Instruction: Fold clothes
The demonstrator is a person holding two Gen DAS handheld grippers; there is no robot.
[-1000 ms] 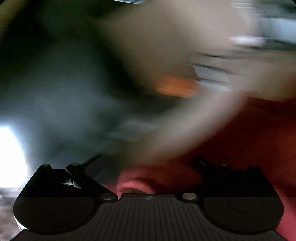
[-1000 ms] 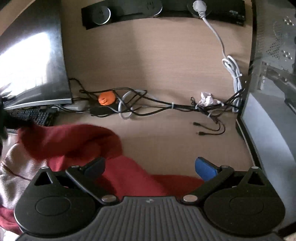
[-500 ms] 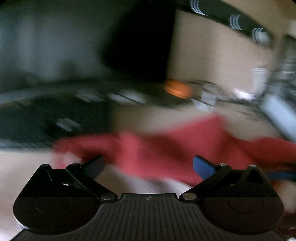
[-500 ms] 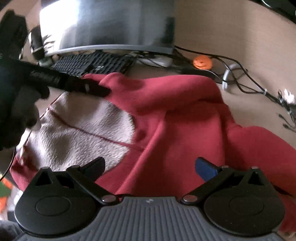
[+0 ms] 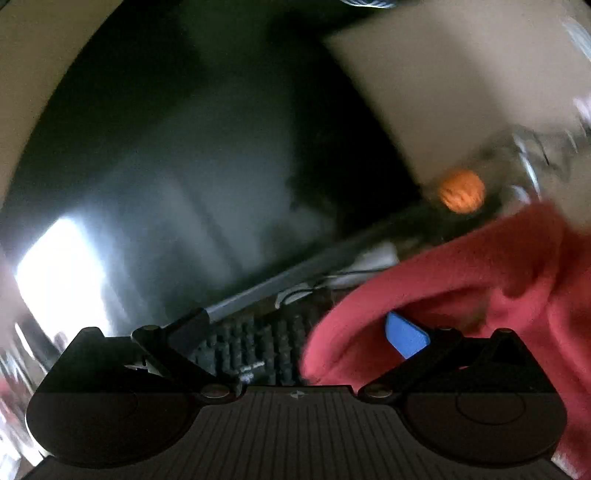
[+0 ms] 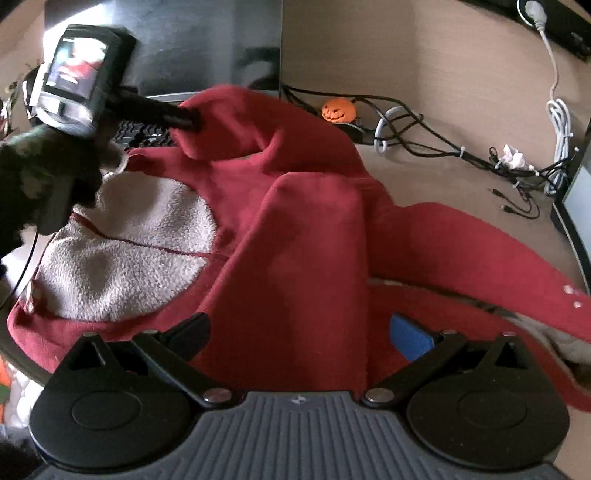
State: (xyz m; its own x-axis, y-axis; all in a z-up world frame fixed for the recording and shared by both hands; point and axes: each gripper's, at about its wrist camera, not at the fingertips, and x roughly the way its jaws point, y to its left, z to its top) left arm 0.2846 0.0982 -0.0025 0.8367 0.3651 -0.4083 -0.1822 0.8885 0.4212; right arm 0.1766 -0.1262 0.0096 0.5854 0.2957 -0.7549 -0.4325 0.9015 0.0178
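A red fleece garment [image 6: 303, 229] with pale fluffy lining [image 6: 122, 240] lies crumpled on the desk, one sleeve [image 6: 480, 251] trailing right. My right gripper [image 6: 301, 332] hovers open just above its near part, with fabric under both fingers. My left gripper [image 6: 186, 120], held by a dark-gloved hand [image 6: 40, 184], pokes into a raised fold at the garment's far left. The left wrist view is blurred. There my left gripper [image 5: 297, 332] stands open. The red fold [image 5: 443, 295] drapes around its blue pad [image 5: 406, 338], and keyboard keys show between the fingers.
A dark monitor [image 6: 207, 44] and a keyboard [image 6: 144, 133] stand behind the garment. An orange pumpkin toy [image 6: 339, 110] and tangled cables [image 6: 443, 147] lie on the wooden desk [image 6: 424, 74]. A power strip [image 6: 554, 26] runs along the back. A second screen's edge [image 6: 576, 192] is at the right.
My left gripper swung toward the monitor and keyboard, with the red fold now around its blue pad. My right gripper kept moving in over the garment. Both stayed open.
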